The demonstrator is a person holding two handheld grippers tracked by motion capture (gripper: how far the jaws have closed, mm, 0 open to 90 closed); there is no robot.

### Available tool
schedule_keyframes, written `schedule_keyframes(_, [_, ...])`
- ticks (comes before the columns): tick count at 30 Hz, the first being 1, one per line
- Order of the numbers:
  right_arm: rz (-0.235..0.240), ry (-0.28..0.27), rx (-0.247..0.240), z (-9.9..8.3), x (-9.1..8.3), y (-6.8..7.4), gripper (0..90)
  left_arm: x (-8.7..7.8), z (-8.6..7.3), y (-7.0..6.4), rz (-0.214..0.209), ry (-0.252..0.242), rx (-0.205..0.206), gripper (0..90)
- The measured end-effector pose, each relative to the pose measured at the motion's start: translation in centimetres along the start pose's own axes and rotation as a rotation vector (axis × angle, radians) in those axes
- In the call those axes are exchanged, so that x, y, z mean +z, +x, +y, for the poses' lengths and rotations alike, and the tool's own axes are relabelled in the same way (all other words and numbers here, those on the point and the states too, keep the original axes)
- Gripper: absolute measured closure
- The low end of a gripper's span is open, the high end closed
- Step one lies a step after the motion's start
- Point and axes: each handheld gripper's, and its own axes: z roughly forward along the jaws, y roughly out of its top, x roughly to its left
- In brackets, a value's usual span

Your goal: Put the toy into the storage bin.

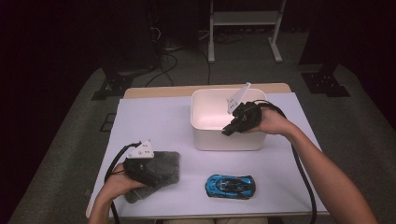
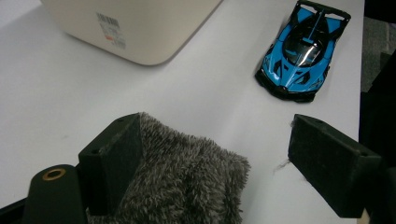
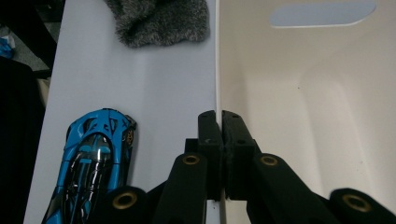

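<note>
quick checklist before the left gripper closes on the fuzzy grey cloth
1. Left gripper open wide: ok.
2. Grey cloth between its jaws: partly; it lies against one jaw, with a gap to the other.
3. Right gripper steadies the white bin: ok, shut on the near wall's rim.
4. Bin interior free for a drop: ok from what shows.
5. Blue toy car apart from the cloth: ok.
6. Enough cloth caught for a firm grip: cannot tell.
</note>
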Motion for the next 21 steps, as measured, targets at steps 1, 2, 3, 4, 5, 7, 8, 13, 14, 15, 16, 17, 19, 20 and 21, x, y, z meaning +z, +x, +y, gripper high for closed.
schedule_keyframes(1, [0.001, -0.001, 0.001, 0.0, 0.0, 0.3, 86.8, 0.0, 0.0, 0.0, -0.002, -0.003, 0.001, 17.5])
schedule_keyframes(2, [0.006, -0.002, 0.005, 0.0, 0.1, 0.5, 86.7, 0.0, 0.0, -0.1, 0.0, -0.003, 0.002, 17.5])
schedule_keyframes(3, [0.007, -0.004, 0.0, 0.0, 0.1, 0.8, 86.7, 0.0, 0.1, -0.1, -0.001, -0.002, 0.004, 17.5])
schedule_keyframes(4, [0.009, -0.005, -0.003, 0.0, 0.1, 1.0, 86.7, 0.0, 0.1, -0.1, -0.002, -0.001, 0.006, 17.5])
schedule_keyframes(5, [0.015, -0.007, -0.007, 0.0, 0.1, 1.2, 86.7, 0.0, 0.1, -0.1, -0.003, 0.0, 0.006, 17.5])
schedule_keyframes(7, [0.022, -0.002, -0.014, 0.1, 0.2, 1.8, 86.7, 0.1, 0.1, -0.1, -0.003, 0.002, 0.009, 17.5])
schedule_keyframes(8, [0.027, 0.0, -0.014, 0.2, 0.2, 2.0, 86.7, 0.2, 0.1, -0.1, -0.003, 0.004, 0.011, 17.5])
schedule_keyframes(13, [0.029, 0.003, -0.022, 0.5, 0.4, 3.0, 86.5, 0.2, 0.1, -0.2, -0.007, 0.006, 0.013, 17.5])
schedule_keyframes(14, [0.025, 0.004, -0.014, 0.5, 0.4, 3.0, 85.8, 0.2, 0.1, -0.2, -0.007, 0.004, 0.014, 17.5])
schedule_keyframes(15, [0.026, 0.0, -0.004, 0.4, 0.4, 2.9, 82.4, 0.3, 0.1, -0.3, -0.005, 0.003, 0.016, 17.5])
schedule_keyframes(16, [0.019, -0.01, 0.005, 0.4, 0.3, 3.0, 72.4, 0.2, 0.1, -0.3, -0.003, 0.0, 0.017, 17.5])
schedule_keyframes(17, [-0.011, -0.022, 0.018, 0.3, 0.1, 3.0, 64.8, 0.2, 0.1, -0.3, -0.003, -0.002, 0.018, 17.5])
schedule_keyframes(19, [-0.026, -0.046, 0.041, 0.1, -0.6, 3.1, 54.2, 0.2, 0.2, -0.3, -0.001, -0.004, 0.023, 17.5])
schedule_keyframes(20, [-0.036, -0.061, 0.044, 0.1, -0.9, 3.3, 50.6, 0.2, 0.2, -0.3, 0.001, -0.007, 0.022, 17.5])
schedule_keyframes(21, [-0.049, -0.072, 0.044, 0.0, -1.4, 3.6, 46.6, 0.2, 0.2, -0.3, 0.001, -0.006, 0.022, 17.5])
